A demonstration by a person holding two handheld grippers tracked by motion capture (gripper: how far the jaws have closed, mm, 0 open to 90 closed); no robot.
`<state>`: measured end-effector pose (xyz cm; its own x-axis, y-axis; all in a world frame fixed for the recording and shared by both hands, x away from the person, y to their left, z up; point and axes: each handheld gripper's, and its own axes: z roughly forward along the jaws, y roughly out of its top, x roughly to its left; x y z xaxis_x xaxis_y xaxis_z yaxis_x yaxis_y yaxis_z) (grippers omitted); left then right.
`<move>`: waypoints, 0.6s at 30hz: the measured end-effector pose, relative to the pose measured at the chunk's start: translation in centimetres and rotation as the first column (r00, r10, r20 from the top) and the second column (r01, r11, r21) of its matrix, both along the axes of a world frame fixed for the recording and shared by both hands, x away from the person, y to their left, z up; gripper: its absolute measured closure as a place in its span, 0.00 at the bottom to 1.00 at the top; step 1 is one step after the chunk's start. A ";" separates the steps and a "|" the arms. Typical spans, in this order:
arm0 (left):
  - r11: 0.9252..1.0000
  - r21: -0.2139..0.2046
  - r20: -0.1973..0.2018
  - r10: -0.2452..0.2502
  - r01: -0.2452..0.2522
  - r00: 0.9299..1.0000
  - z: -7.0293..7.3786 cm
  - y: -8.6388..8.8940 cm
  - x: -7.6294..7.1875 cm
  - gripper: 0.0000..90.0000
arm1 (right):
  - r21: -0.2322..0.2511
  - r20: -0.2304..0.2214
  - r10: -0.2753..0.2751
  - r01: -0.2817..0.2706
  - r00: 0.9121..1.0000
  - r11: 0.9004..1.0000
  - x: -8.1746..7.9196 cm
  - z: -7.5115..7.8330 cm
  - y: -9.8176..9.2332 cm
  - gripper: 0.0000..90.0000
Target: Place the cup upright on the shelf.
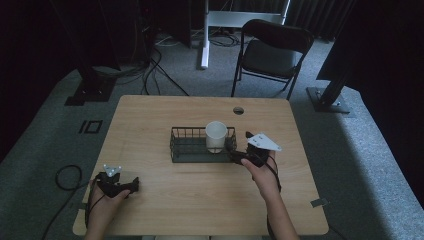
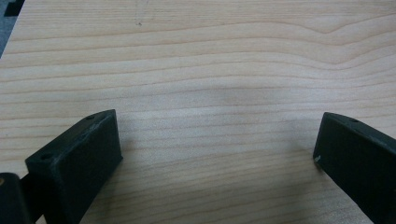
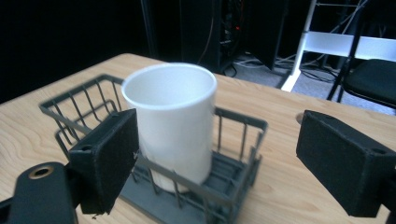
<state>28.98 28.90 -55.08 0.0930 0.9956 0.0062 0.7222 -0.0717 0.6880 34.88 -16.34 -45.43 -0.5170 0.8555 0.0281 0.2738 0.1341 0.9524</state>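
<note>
I work in a lab or recording studio space: a light wooden table (image 1: 150, 115) stands on grey carpet (image 1: 45, 135), dark curtains hang at the back, black stand bases (image 1: 87, 92) flank it, loose cables (image 1: 150, 70) run across the floor, and a black folding chair (image 1: 270, 52) sits beside a white desk frame (image 1: 205, 35).

Bare wooden table (image 1: 200, 200) lies open up front; the dark wire basket's wall (image 3: 233, 140) fences the white paper cup (image 3: 175, 121).
</note>
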 end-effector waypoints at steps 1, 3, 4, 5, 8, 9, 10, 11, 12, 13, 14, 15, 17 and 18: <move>1.000 -0.001 0.000 0.001 -0.001 1.000 0.0 0.0 0.0 0.01 | -0.001 -0.008 -0.011 0.011 1.000 1.000 -0.2 -0.2 -0.4 0.14; 1.000 0.000 0.001 0.000 0.000 1.000 0.0 0.0 0.0 0.01 | -0.004 -0.013 -0.018 0.018 1.000 1.000 -0.3 -0.5 -0.9 0.14; 1.000 -0.001 0.001 0.001 -0.001 1.000 0.0 0.0 0.0 0.01 | -0.004 -0.013 -0.018 0.018 1.000 1.000 -0.3 -0.5 -0.9 0.14; 1.000 -0.001 0.001 0.001 -0.001 1.000 0.0 0.0 0.0 0.01 | -0.006 -0.016 -0.023 0.023 1.000 1.000 -0.4 -0.7 -1.1 0.14; 1.000 -0.001 0.001 0.001 -0.001 1.000 0.0 0.0 0.0 0.01 | -0.020 -0.023 -0.038 0.038 0.999 0.999 -0.6 -1.2 -1.7 0.14; 1.000 -0.001 0.001 0.001 -0.001 1.000 0.0 0.0 0.0 0.01 | -0.020 -0.025 -0.041 0.041 0.999 0.999 -0.6 -1.4 -1.9 0.14; 1.000 -0.001 0.001 0.001 -0.001 1.000 0.0 0.0 0.0 0.01 | -0.025 -0.028 -0.046 0.045 0.999 0.999 -0.7 -1.6 -2.1 0.14; 1.000 -0.001 0.001 0.001 -0.001 1.000 0.0 0.0 0.0 0.01 | -0.031 -0.031 -0.050 0.049 0.998 0.998 -0.7 -1.8 -2.3 0.14; 1.000 -0.001 0.001 0.001 -0.001 1.000 0.0 0.0 0.0 0.01 | -0.038 -0.040 -0.059 0.057 0.997 0.998 -0.8 -2.2 -2.7 0.14; 1.000 -0.001 0.001 0.001 -0.001 1.000 0.0 0.0 0.0 0.01 | -0.038 -0.040 -0.059 0.057 0.997 0.998 -0.8 -2.2 -2.7 0.14; 1.000 -0.001 0.001 0.001 -0.001 1.000 0.0 0.0 0.0 0.01 | -0.038 -0.040 -0.059 0.057 0.997 0.998 -0.8 -2.2 -2.7 0.14; 1.000 -0.001 0.001 0.001 -0.001 1.000 0.0 0.0 0.0 0.01 | -0.041 -0.043 -0.064 0.062 0.997 0.997 -0.8 -2.5 -2.9 0.14; 1.000 -0.001 0.001 0.001 -0.001 1.000 0.0 0.0 0.0 0.01 | -0.045 -0.057 -0.076 0.074 0.995 0.996 -1.0 -3.2 -3.6 0.14; 1.000 -0.001 0.001 0.001 -0.001 1.000 0.0 0.0 0.0 0.01 | -0.043 -0.062 -0.082 0.079 0.995 0.996 -1.1 -3.4 -3.8 0.14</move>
<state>28.98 28.89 -55.09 0.0918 0.9958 0.0051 0.7214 -0.0700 0.6889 33.81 -20.14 -48.79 -0.4447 0.8954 0.0238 0.3451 0.1468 0.9270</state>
